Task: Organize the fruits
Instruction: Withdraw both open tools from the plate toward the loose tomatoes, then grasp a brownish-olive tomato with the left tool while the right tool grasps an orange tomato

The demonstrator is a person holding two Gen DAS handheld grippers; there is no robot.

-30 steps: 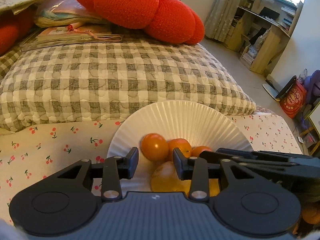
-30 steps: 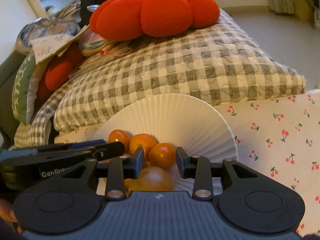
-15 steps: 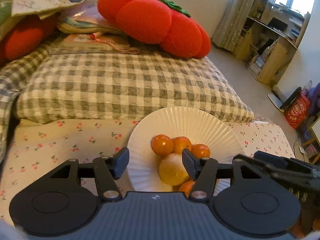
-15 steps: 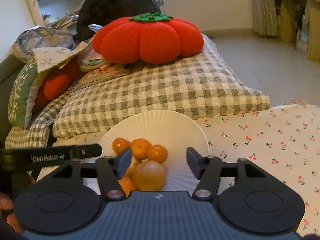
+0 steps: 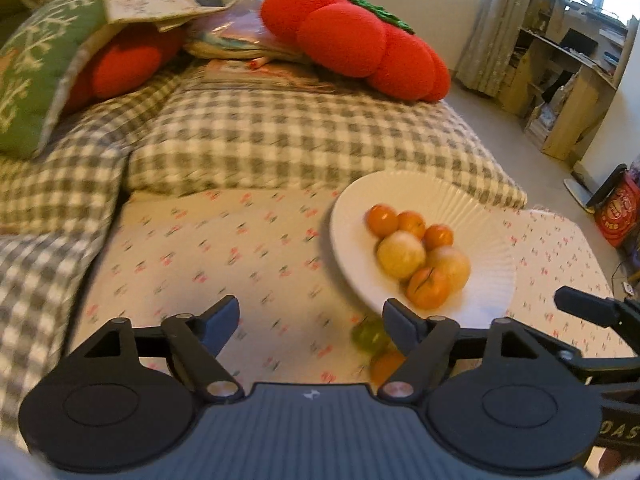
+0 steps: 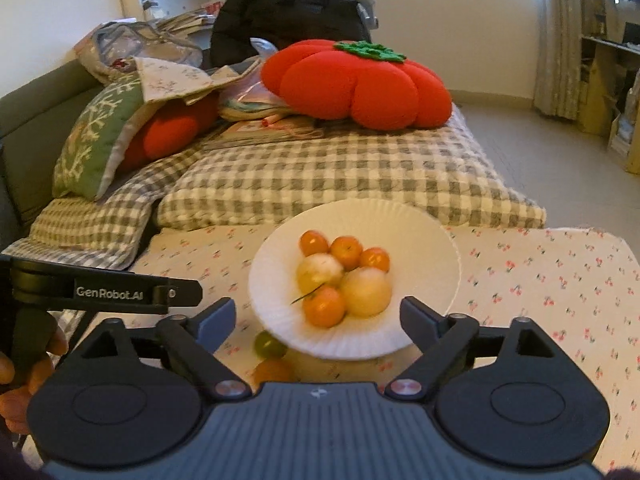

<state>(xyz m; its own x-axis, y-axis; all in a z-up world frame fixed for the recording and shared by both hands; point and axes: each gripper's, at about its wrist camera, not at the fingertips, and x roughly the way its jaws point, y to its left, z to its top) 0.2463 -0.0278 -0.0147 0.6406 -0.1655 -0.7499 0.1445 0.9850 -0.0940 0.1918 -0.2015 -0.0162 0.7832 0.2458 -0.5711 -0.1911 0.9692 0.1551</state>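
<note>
A white ribbed plate (image 6: 424,240) (image 5: 460,200) sits on the cherry-print sheet and holds several small oranges (image 6: 324,306) (image 5: 427,287) and two pale yellow fruits (image 6: 366,292) (image 5: 401,254). On the sheet in front of the plate lie a green fruit (image 6: 270,345) (image 5: 369,335) and an orange one (image 6: 272,371) (image 5: 386,364). My left gripper (image 5: 311,314) hangs back from the plate, its jaws opening with nothing between them. My right gripper (image 6: 316,318) is also back from the plate, jaws opening and empty. The plate's near rim shows between its fingers.
Behind the plate lies a grey checked quilt (image 6: 340,176) with a red tomato cushion (image 6: 356,80), books and a green pillow (image 6: 100,136) on it. The cherry-print sheet (image 5: 200,256) stretches left of the plate. A hand (image 6: 24,376) holds the left gripper's handle.
Both grippers have pulled back and up from the plate and their jaws have spread wide. The two pale fruits now rest on the plate. Two loose fruits have come into view in front of it.
</note>
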